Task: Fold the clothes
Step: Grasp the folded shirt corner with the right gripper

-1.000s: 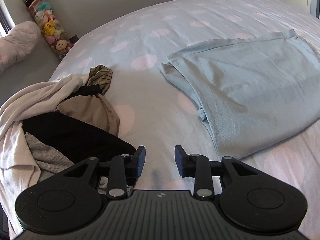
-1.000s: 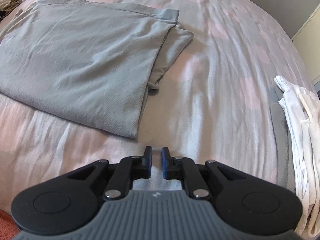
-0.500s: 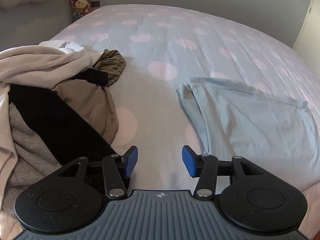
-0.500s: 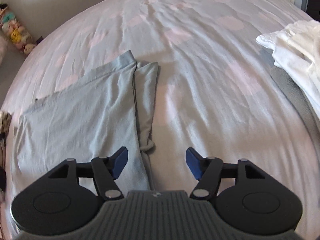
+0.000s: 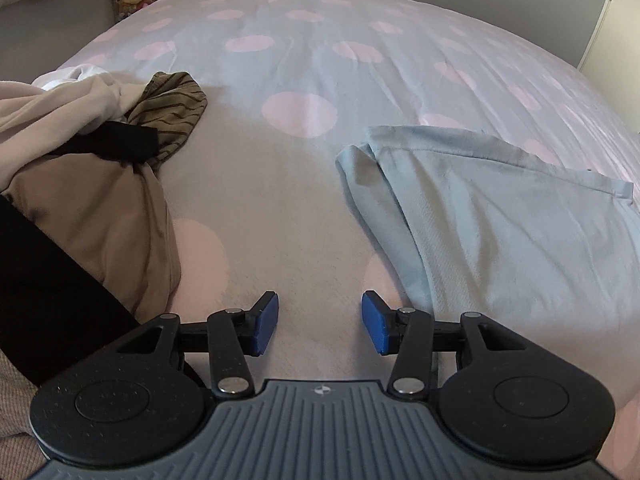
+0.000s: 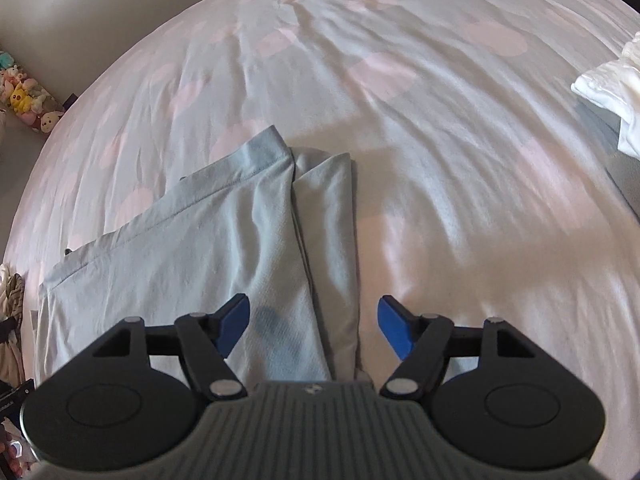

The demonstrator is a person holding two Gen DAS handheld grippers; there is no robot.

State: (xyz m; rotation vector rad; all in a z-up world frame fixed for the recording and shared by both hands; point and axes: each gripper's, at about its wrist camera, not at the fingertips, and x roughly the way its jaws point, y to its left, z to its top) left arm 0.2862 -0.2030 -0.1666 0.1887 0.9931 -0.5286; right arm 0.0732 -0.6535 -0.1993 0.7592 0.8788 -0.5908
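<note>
A folded light-blue garment (image 5: 500,232) lies flat on the polka-dot bed sheet (image 5: 300,60), to the right of my left gripper (image 5: 319,312). That gripper hangs over bare sheet between the garment and a clothes pile; its jaws are closing a little with nothing between them. In the right wrist view the same garment (image 6: 192,256) spreads to the left, its tucked sleeve along the right edge. My right gripper (image 6: 313,312) hovers above that edge. Its jaws are opening wide, the cloth lies below them, and the pads touch nothing.
A heap of unfolded clothes (image 5: 80,184), beige, black, cream and striped, fills the left side. Folded white clothes (image 6: 612,92) sit at the far right of the bed. Plush toys (image 6: 24,96) stand by the wall beyond the bed's edge.
The right jaws went from nearly shut to wide open, and that gripper rolled and came over the garment's sleeve edge. The left gripper rolled, spread wider and shifted toward the gap beside the pile.
</note>
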